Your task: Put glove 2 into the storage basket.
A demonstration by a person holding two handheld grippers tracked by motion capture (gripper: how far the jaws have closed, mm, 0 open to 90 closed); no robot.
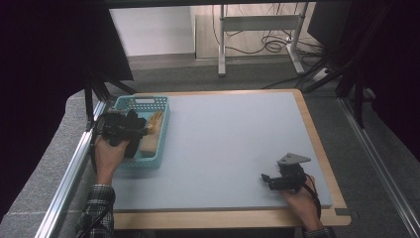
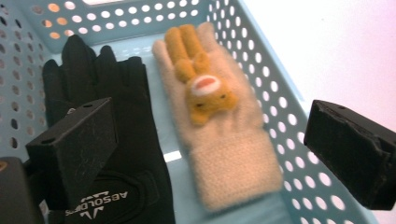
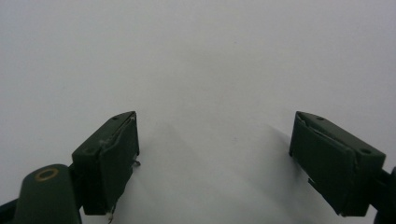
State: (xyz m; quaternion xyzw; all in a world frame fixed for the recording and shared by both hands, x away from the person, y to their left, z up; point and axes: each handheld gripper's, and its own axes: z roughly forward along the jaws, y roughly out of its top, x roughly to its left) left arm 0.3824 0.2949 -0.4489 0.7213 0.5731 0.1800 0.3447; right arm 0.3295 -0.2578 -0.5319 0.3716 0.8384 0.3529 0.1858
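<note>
Gloves share the basket (image 2: 280,116); I hold my left claw (image 2: 205,144) spread over the cream glove (image 2: 224,140), apparently for pickup. Right claw (image 3: 215,154), spread, idles at five o'clock on the surface (image 1: 233,144).

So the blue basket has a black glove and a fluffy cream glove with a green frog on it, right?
Almost. The blue basket does hold a black glove beside a fluffy cream glove, but the animal on the cream one is orange-yellow with long ears, more like a bunny than a green frog. The left gripper view shows it.
</note>
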